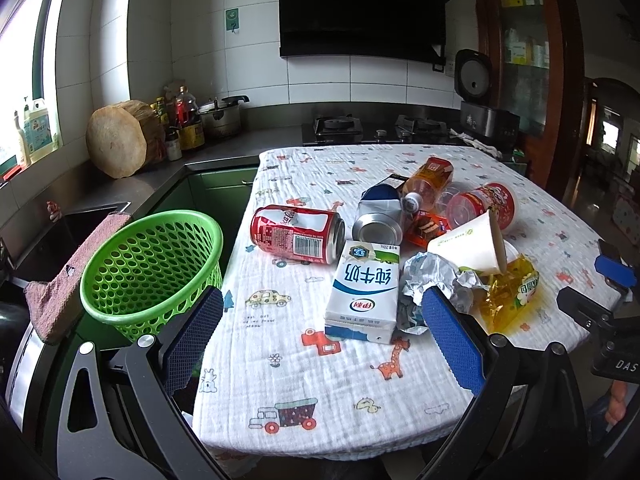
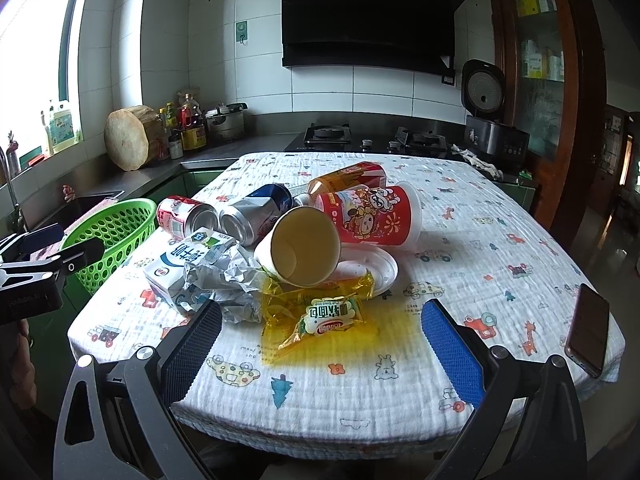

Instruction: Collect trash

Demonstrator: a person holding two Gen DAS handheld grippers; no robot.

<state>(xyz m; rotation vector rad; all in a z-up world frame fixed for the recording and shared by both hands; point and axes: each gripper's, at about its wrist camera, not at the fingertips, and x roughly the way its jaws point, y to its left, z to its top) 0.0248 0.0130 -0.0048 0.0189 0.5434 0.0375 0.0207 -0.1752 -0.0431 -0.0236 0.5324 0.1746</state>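
Note:
A pile of trash lies on the table: a red cola can (image 1: 298, 234), a blue-silver can (image 1: 378, 216), a milk carton (image 1: 362, 290), crumpled foil (image 1: 436, 280), a paper cup (image 1: 468, 246), a red printed cup (image 2: 370, 214), a yellow wrapper (image 2: 320, 314) and an orange bottle (image 1: 430, 178). A green mesh basket (image 1: 154, 268) stands left of the table. My left gripper (image 1: 324, 340) is open and empty, just before the milk carton. My right gripper (image 2: 320, 344) is open and empty, just before the yellow wrapper.
The table wears a white cartoon-print cloth (image 2: 460, 240). A phone (image 2: 588, 330) lies at its right edge. Behind are a counter with a wooden block (image 1: 122, 138), bottles, a pot, a stove (image 2: 372, 138) and a rice cooker (image 2: 492, 120). A sink (image 1: 60, 236) is at left.

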